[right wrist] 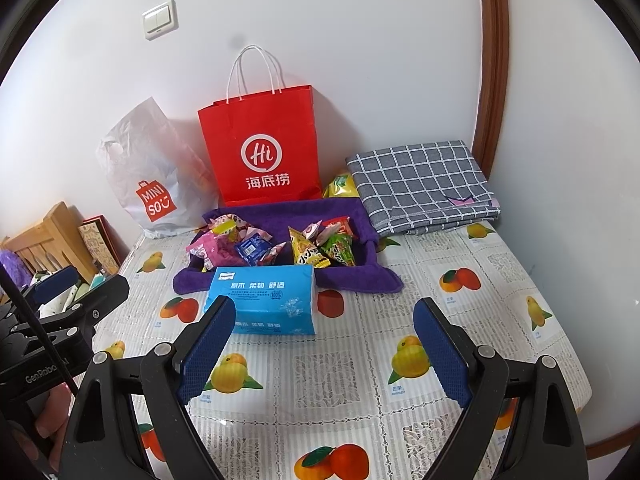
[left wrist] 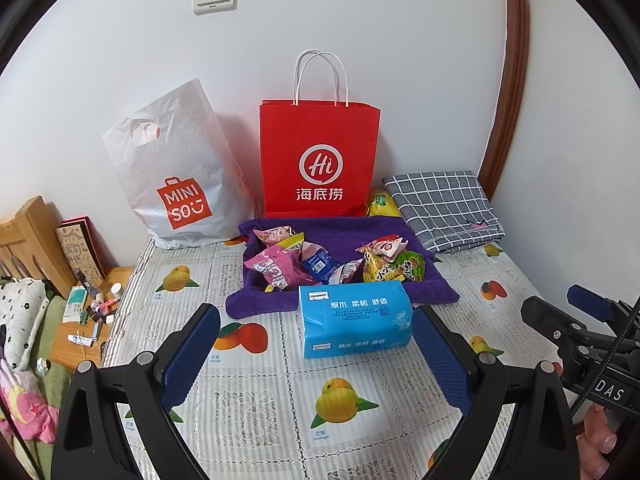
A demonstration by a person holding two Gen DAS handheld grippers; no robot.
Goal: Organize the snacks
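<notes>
The snacks (left wrist: pixel 336 260) lie in a loose heap inside a purple cloth (left wrist: pixel 260 304) folded up like a shallow tray, near the middle of the table (left wrist: pixel 256 400). They are small sealed packets: pink ones on the left, a blue one in the middle, yellow and green triangular ones on the right. Some overlap and some stand on edge, so the heap looks unsorted, but it could also be the place where they are collected; I cannot judge which. One more yellow pack (left wrist: pixel 382 204) stays apart, behind the cloth and beside the red bag (left wrist: pixel 318 160).

A blue tissue pack (left wrist: pixel 354 320) sits just in front of the cloth, between the grippers and the snacks. The left gripper (left wrist: pixel 316 356) is wide and holds nothing; the right gripper (right wrist: pixel 324 350) is also wide and empty. Both hover low over the table, near the tissue pack.

To do any pick well, I think it is better to reach over or around the tissue pack, close on one packet by its flat sealed edge, and lift gently, because the film is slippery and the neighbours can slide

Behind stand a white bag (left wrist: pixel 176 184) and a folded checked cloth (left wrist: pixel 444 208)
</notes>
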